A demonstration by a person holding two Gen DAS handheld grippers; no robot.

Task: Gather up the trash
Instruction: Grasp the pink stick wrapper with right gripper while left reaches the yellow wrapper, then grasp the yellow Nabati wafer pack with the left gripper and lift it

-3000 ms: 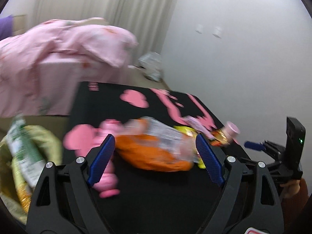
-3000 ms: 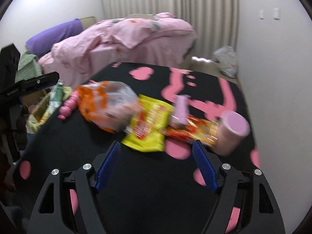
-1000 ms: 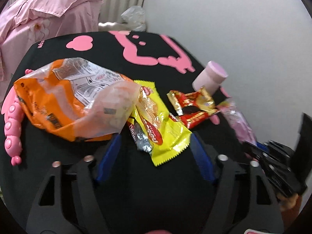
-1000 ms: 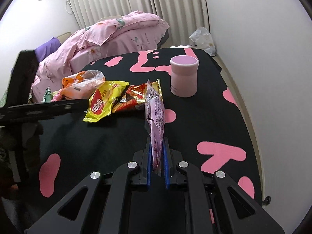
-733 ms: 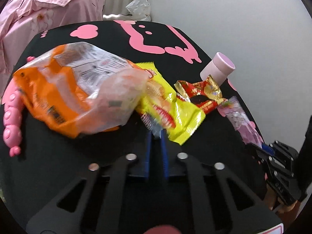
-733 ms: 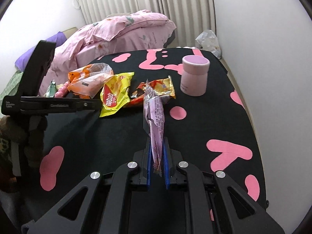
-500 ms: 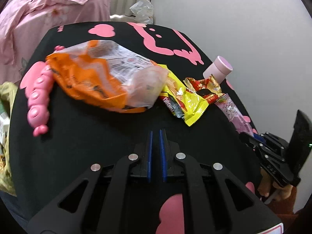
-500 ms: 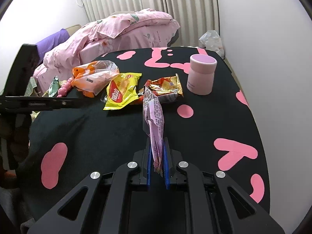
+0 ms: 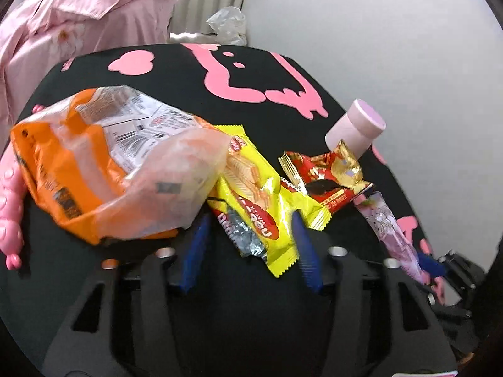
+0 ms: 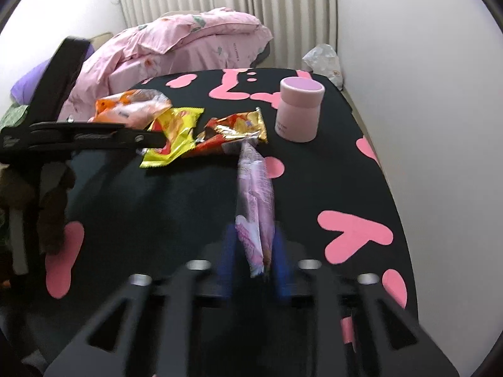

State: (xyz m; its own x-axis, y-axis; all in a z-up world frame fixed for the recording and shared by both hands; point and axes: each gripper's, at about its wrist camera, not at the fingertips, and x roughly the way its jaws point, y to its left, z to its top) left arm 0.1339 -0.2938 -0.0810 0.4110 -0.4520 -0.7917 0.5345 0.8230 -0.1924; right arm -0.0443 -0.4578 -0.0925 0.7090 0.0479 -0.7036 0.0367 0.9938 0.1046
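on your far left, at the table edge, lies a pink knobbly plastic toy (image 9: 11, 207), partly cut off by the frame. next to it sits the big crumpled orange and clear plastic snack bag (image 9: 103, 163), its open mouth lapping over the flat yellow wafer wrapper (image 9: 261, 188). your left gripper (image 9: 250, 249) is down at the near end of that yellow wrapper, its jaws opening, with the wrapper's tail and a scrap of crinkled silver foil (image 9: 243, 235) lying between the blue pads (image 9: 193, 251); the pads do not seem to press on it, though blur makes that hard to judge. just right of the yellow wrapper lies the red and gold foil candy wrapper (image 9: 327, 179), its far corner up against the squat pink cylindrical jar (image 10: 298, 114), which stands upright on the black tablecloth with pink shapes (image 10: 176, 213). further right, the long pale pink printed sachet (image 10: 254, 207) runs from the red wrapper back into your right gripper (image 10: 253, 257). those jaws are opening too, and the sachet's near end sits loose in the gap, the blurred pads standing off either side of it.
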